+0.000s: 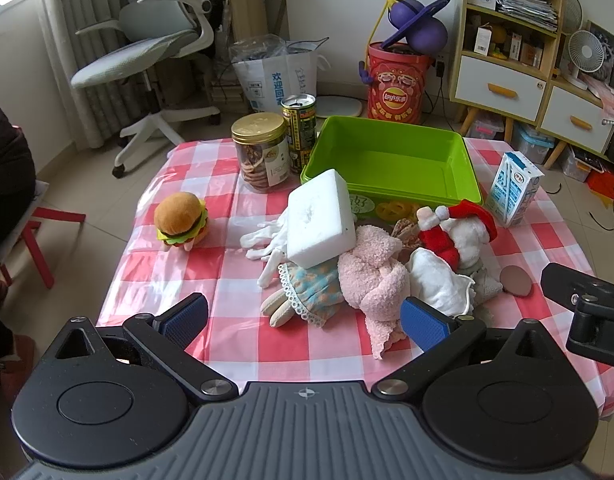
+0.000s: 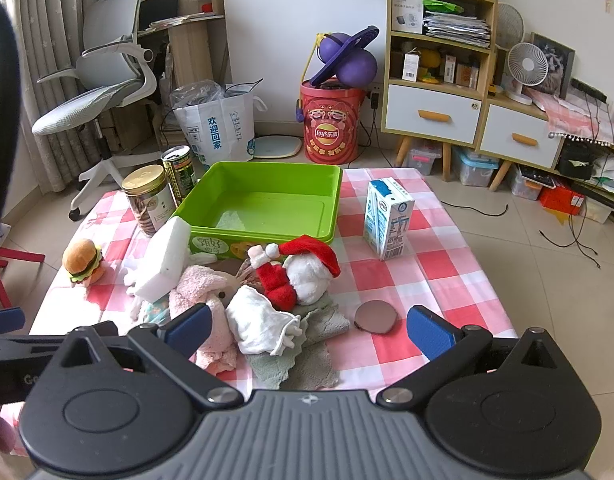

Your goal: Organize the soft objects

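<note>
Plush hamburger (image 1: 181,220) alone at left on checked tablecloth (image 1: 179,280) | soft pile centre: white foam block (image 1: 321,224) atop pink fuzzy cloth (image 1: 377,276), Santa-hat plush (image 1: 465,234) | green bin (image 1: 391,160) behind, empty | left gripper (image 1: 305,320) jaws wide, nothing held | right gripper (image 2: 307,330) likewise.

The white foam block (image 1: 321,220) covers the head of the rag doll (image 1: 307,294) and part of the white glove (image 1: 267,236) under it. The pink towel (image 2: 211,296) hides much of the doll in the right wrist view. The tablecloth (image 1: 227,264) near edge is cut off by the gripper bodies. Labels on the jar (image 1: 261,152) and can (image 1: 301,128) are too small to read (the can half hidden behind the jar).
</note>
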Available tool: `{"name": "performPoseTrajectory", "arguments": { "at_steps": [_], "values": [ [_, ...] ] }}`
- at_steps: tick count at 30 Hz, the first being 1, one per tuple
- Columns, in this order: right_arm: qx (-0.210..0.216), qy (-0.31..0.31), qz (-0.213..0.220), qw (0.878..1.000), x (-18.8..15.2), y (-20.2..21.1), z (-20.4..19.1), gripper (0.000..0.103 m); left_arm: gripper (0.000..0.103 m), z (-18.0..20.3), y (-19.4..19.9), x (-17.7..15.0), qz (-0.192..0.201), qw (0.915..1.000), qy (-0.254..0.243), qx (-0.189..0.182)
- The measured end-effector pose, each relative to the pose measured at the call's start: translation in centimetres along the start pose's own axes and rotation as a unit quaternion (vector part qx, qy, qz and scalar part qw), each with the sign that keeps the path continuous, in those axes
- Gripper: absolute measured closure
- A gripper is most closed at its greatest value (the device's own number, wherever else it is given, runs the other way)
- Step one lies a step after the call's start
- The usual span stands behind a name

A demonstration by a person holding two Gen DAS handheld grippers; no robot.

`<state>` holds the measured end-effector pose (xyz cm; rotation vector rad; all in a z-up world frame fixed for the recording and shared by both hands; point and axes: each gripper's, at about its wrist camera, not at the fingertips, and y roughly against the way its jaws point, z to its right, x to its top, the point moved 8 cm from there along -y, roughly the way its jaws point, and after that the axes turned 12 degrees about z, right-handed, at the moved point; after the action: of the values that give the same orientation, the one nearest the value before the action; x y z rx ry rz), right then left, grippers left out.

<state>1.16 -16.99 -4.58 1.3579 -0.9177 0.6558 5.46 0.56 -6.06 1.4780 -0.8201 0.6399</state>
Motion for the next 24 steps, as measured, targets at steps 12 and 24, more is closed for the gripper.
{"name": "performPoseTrajectory", "arguments": {
  "at_steps": [12,24],
  "values": [
    [0.002,0.001,-0.002,1.0,-0.23,0.06,-0.42,0.029,0.005,-0.47,-0.22,0.05,0.001,1.0,0.0,0.006],
    [0.004,-0.002,-0.005,1.0,-0.17,-0.21,-0.49,0.029,0.005,-0.59,-0.22,0.08,0.001,1.0,0.001,0.009]
  ]
}}
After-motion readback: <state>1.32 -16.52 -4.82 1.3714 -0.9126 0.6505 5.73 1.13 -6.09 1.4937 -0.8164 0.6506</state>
